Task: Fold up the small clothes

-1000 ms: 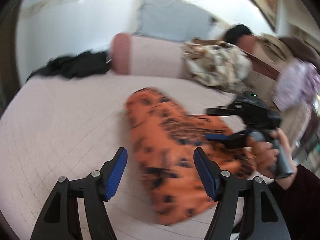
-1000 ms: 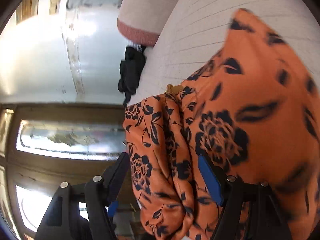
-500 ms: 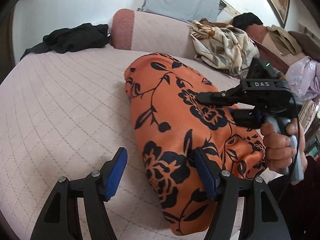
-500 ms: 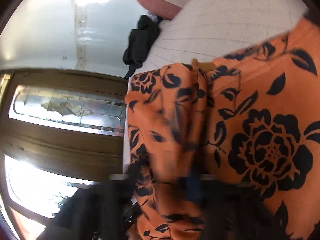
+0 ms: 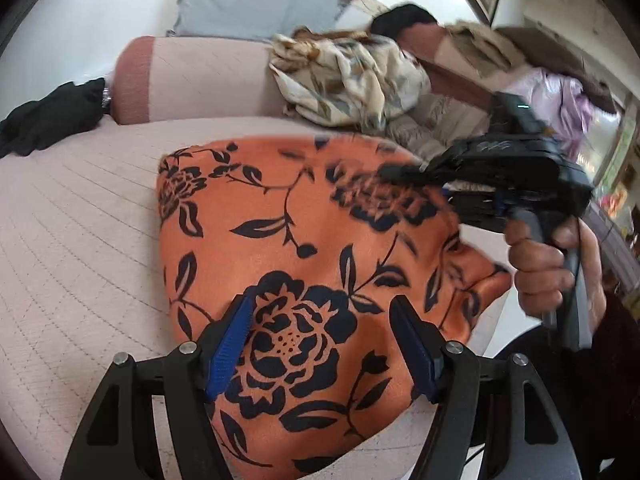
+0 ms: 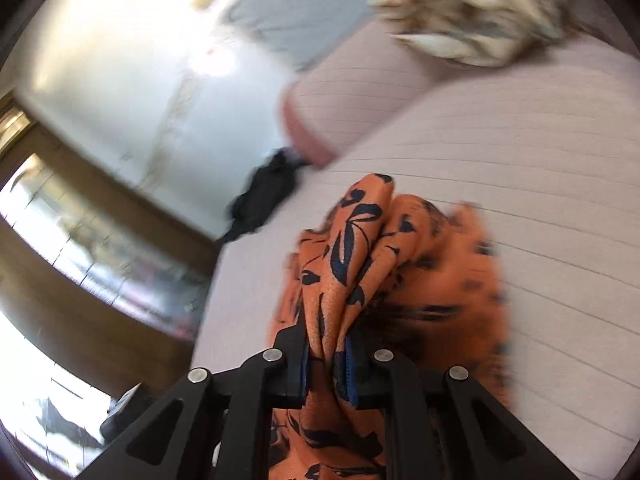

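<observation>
Orange floral garment [image 5: 304, 240] was lying on the pink quilted bed [image 5: 72, 240], near the front edge, spread out in a rounded lump with black roses and leaves all over it. The left gripper [image 5: 324, 344] hung right over the big rose at the near end, blue pads well apart, fabric showing between them but not pinched at all as far as I could see.

The right gripper [image 6: 326, 364] was a different story: its jaws had just been closing and were clamped on a bunched fold of the same garment, cloth squeezed up between the pads and poking out past the tips. In the left wrist view you could see a hand [image 5: 548, 264] wrapped around that gripper's handle at the right side of the garment, a bit blurry.

Other stuff around: a pink bolster [image 5: 192, 76] along the far edge of the bed, a black piece of clothing [image 5: 48, 120] at the far left corner, and a cream patterned cloth [image 5: 352, 80] heaped beside the bolster.
</observation>
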### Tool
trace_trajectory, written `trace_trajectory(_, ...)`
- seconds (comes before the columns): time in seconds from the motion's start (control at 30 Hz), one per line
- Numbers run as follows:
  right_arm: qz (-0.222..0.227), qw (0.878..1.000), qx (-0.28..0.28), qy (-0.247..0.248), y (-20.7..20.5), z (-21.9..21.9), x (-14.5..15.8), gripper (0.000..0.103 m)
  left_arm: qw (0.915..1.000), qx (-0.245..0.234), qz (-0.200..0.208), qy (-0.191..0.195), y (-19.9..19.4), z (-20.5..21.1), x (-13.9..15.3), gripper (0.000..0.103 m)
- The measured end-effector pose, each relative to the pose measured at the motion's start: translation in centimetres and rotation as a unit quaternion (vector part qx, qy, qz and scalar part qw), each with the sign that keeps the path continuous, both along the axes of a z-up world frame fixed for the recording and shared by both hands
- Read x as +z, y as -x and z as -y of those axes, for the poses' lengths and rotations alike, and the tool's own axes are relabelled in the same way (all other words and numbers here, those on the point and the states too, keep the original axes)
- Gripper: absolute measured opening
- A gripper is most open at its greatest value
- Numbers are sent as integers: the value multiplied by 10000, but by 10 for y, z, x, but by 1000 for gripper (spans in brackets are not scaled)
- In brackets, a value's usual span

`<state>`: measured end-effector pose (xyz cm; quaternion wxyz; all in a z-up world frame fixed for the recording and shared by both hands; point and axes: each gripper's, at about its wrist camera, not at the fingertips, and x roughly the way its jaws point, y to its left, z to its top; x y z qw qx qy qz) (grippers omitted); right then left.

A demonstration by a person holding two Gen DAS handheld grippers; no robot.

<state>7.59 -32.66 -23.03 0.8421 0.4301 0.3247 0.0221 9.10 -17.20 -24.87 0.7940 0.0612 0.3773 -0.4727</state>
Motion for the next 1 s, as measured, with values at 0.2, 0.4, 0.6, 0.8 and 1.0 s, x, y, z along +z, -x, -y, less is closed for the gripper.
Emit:
trace_trajectory(0.2,-1490,9887,107,-143,-34,5,-64,22,10000,52,-52,24,-8,-10,0,72)
trace_trajectory(0.4,-991,9935,-389,400,-31,7,-21,26,9980,115,426,-454,8,1,-7,75)
trace_trajectory(0.6,-582,9853,-708,1445,-60,-19,19,26,9928,24,883,-810,19,11,-15,83)
trace_trajectory(0.8,-438,9956,-258,791,-87,-13,5,26,9920,-67,973,-803,21,13,-20,86)
trace_trajectory(1.0,-1685,9856,1,111,-122,10,-72,24,9910,-112,1041,-835,19,18,-20,88)
